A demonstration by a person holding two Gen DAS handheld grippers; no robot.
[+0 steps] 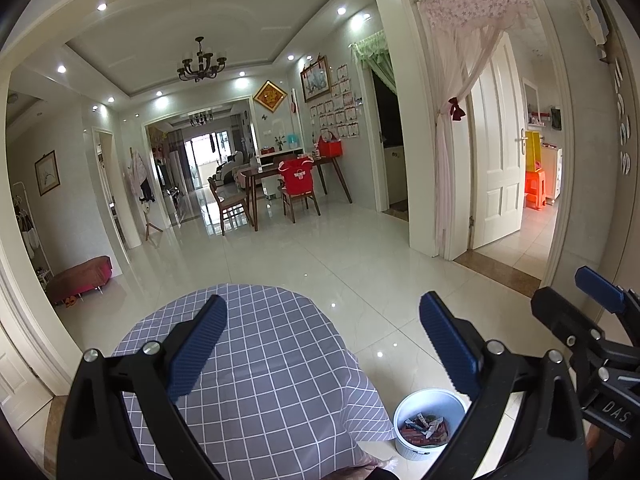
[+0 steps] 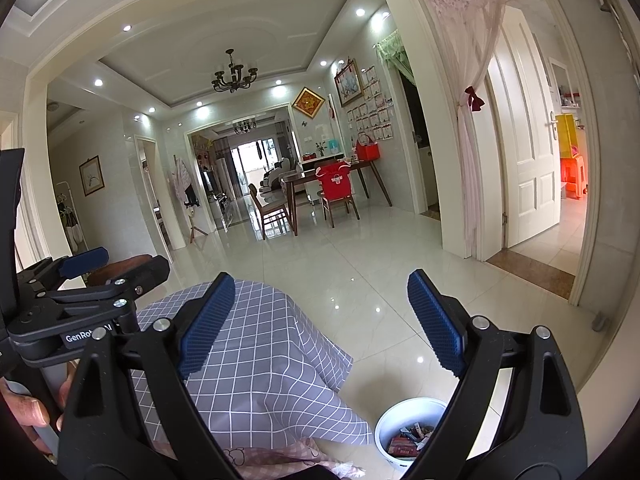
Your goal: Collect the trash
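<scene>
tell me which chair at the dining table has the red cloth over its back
The chair on the near right side, closest to the wall; the other chair, further left, shows bare wood.

the left hand-held gripper (image 1: pixel 322 344) hangs over a counter (image 1: pixel 280 360) draped in a grey cloth with a white grid, its 2 blue-padded jaws spread wide with nothing between them. on the glossy tiled floor (image 1: pixel 360 264) just beside the counter stands a white bin (image 1: pixel 430 424), open at the top, with crumpled wrappers (image 1: pixel 424 428) inside. the right hand-held gripper (image 1: pixel 596 292) pokes in at the right edge, only partly in view. farther off stand a dark dining table (image 1: pixel 288 172) and a chair with a red cover (image 1: pixel 298 178).
</scene>
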